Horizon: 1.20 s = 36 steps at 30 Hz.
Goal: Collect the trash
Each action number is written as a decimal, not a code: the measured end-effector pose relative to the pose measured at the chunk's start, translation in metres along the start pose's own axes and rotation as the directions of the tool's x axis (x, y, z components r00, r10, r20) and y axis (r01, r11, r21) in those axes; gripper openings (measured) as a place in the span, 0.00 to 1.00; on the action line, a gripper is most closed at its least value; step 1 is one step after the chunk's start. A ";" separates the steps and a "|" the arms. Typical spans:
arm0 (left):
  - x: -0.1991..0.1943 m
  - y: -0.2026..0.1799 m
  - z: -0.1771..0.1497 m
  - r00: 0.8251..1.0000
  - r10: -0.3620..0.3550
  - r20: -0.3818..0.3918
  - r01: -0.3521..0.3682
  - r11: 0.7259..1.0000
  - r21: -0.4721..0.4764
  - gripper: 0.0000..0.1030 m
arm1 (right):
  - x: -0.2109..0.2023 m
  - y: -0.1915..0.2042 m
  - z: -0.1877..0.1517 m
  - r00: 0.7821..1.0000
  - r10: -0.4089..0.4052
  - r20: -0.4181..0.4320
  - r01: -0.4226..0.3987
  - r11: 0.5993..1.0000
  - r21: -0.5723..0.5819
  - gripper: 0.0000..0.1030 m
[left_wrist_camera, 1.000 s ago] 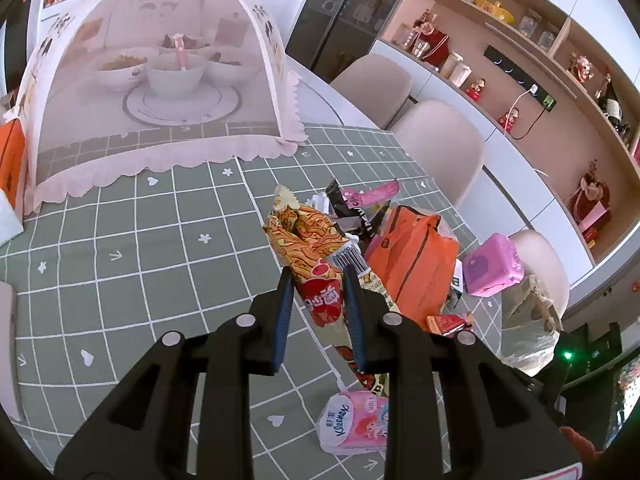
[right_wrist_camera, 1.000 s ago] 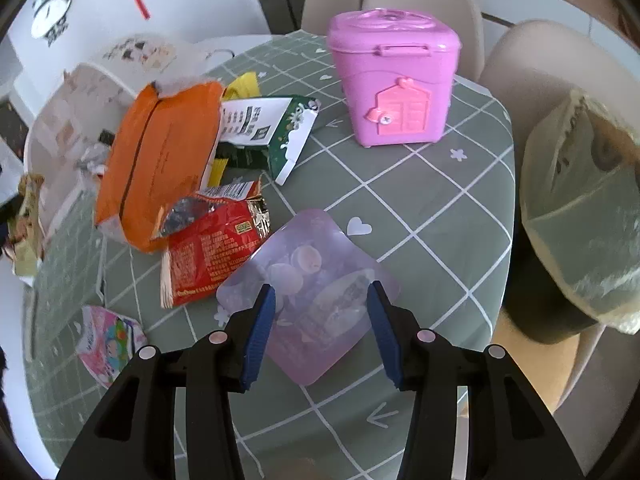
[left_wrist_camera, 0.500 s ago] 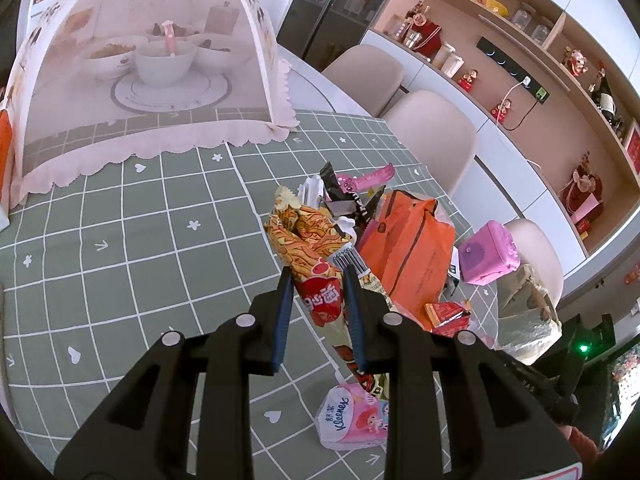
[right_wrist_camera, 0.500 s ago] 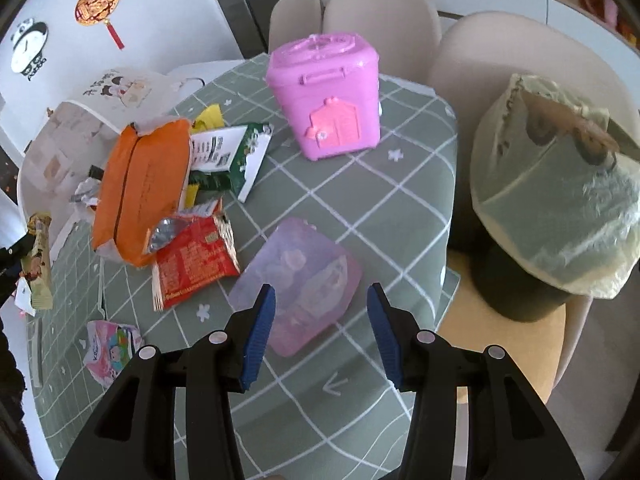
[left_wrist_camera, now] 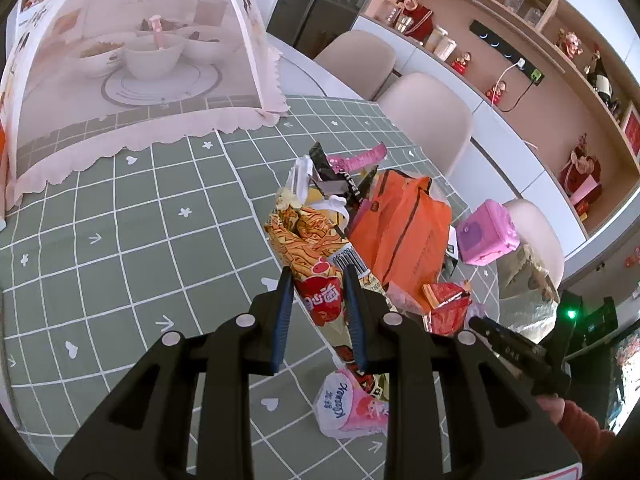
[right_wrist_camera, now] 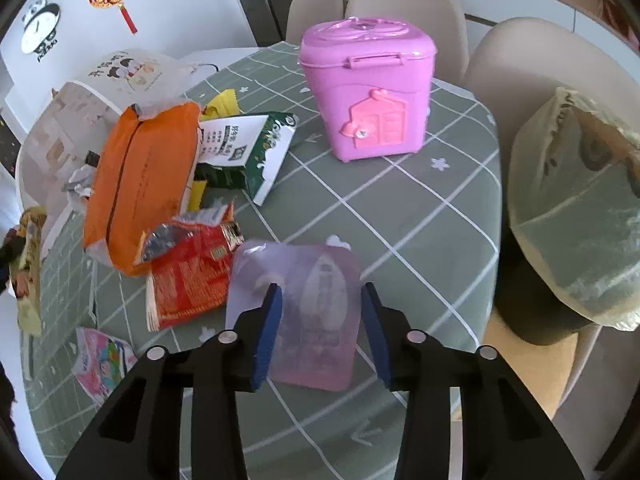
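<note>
My left gripper (left_wrist_camera: 316,276) is shut on a yellow and red noodle snack wrapper (left_wrist_camera: 310,240) and holds it above the green checked table (left_wrist_camera: 140,240). My right gripper (right_wrist_camera: 322,292) is open, its fingers either side of a translucent purple pouch (right_wrist_camera: 300,304) that lies flat near the table edge. More trash lies in a heap: an orange bag (right_wrist_camera: 136,184), a red wrapper (right_wrist_camera: 188,276), a green and white packet (right_wrist_camera: 248,148) and a pink tissue pack (right_wrist_camera: 102,360). A black bin with a pale liner bag (right_wrist_camera: 580,216) stands beside the table, at the right.
A pink plastic box (right_wrist_camera: 366,88) stands on the table behind the pouch. A mesh food cover (left_wrist_camera: 132,72) over bowls fills the far left. Beige chairs (left_wrist_camera: 428,120) ring the table. Shelves with ornaments (left_wrist_camera: 520,40) line the wall.
My left gripper has lifted a little with the noodle wrapper. My right gripper pulled back, then came down close over the purple pouch.
</note>
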State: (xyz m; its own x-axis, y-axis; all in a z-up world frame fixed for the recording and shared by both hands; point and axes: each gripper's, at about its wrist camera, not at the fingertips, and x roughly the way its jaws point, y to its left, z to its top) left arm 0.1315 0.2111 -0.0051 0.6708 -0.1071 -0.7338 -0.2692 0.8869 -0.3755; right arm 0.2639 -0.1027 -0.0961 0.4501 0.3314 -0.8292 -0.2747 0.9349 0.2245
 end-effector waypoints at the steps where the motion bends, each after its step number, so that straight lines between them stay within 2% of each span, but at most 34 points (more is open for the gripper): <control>1: -0.001 -0.001 0.000 1.000 0.002 0.000 -0.002 1.000 0.004 0.22 | 0.001 0.002 0.000 1.000 0.007 -0.006 -0.007 1.000 -0.010 0.31; 4: -0.004 -0.006 0.000 1.000 0.009 0.003 -0.009 1.000 0.015 0.22 | 0.002 0.013 -0.002 1.000 0.007 -0.024 -0.009 0.997 -0.081 0.18; 5: -0.005 -0.007 0.000 1.000 0.011 0.004 -0.011 1.000 0.016 0.22 | 0.000 0.016 -0.004 1.000 0.010 -0.021 -0.012 0.995 -0.101 0.10; 7: -0.007 -0.009 0.000 1.000 0.010 0.008 -0.011 1.000 0.014 0.22 | -0.009 0.017 -0.005 0.999 0.037 -0.002 -0.037 0.992 -0.119 0.08; 10: -0.009 -0.011 0.000 1.000 0.011 0.015 -0.011 1.000 0.007 0.22 | -0.021 0.010 -0.003 0.995 0.097 0.004 -0.097 0.992 -0.086 0.08; 13: -0.010 -0.011 -0.003 1.000 0.013 0.017 -0.013 1.000 0.002 0.22 | -0.027 -0.005 -0.005 0.994 0.112 0.018 -0.112 0.994 -0.016 0.10; 14: -0.011 -0.011 -0.004 1.000 0.015 0.016 -0.015 1.000 0.000 0.22 | -0.028 -0.011 -0.007 0.992 0.121 0.021 -0.121 0.993 0.014 0.15; 15: -0.011 -0.010 -0.005 1.000 0.015 0.015 -0.015 1.000 -0.001 0.22 | -0.028 -0.015 -0.010 0.991 0.131 0.024 -0.132 0.990 0.045 0.27; 17: -0.012 -0.009 -0.007 1.000 0.015 0.009 -0.015 1.000 -0.004 0.22 | -0.026 -0.021 -0.016 0.984 0.173 0.029 -0.175 0.981 0.086 0.35; 20: -0.012 -0.008 -0.010 1.000 0.015 -0.001 -0.015 1.000 0.004 0.22 | -0.016 -0.010 -0.026 0.989 0.142 -0.032 -0.141 0.989 0.045 0.36; 22: -0.013 -0.008 -0.012 1.000 0.015 -0.004 -0.015 1.000 0.013 0.22 | -0.016 -0.001 -0.029 0.995 0.092 -0.026 -0.092 0.996 0.004 0.35; 26: -0.016 -0.005 -0.016 1.000 0.016 -0.009 -0.016 1.000 0.016 0.22 | -0.012 0.016 -0.030 1.000 0.021 -0.022 -0.020 1.000 0.005 0.36; 30: -0.016 -0.002 -0.021 1.000 0.013 -0.023 -0.013 1.000 0.012 0.22 | -0.010 0.038 -0.037 0.996 -0.088 -0.011 0.087 0.995 -0.045 0.35; 31: -0.017 -0.001 -0.023 1.000 0.013 -0.027 -0.013 1.000 0.013 0.22 | -0.012 0.041 -0.040 0.995 -0.099 -0.013 0.098 0.994 -0.038 0.35; 36: -0.017 0.009 -0.029 0.999 0.013 -0.032 -0.013 1.000 0.002 0.22 | -0.031 0.029 -0.054 0.999 -0.034 0.000 0.034 0.998 0.061 0.36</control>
State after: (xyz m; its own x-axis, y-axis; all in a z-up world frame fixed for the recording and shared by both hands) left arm 0.0979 0.2076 -0.0122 0.6449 -0.1097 -0.7564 -0.2768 0.8889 -0.3650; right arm 0.1955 -0.0924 -0.0913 0.4592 0.2998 -0.8362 -0.2069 0.9515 0.2276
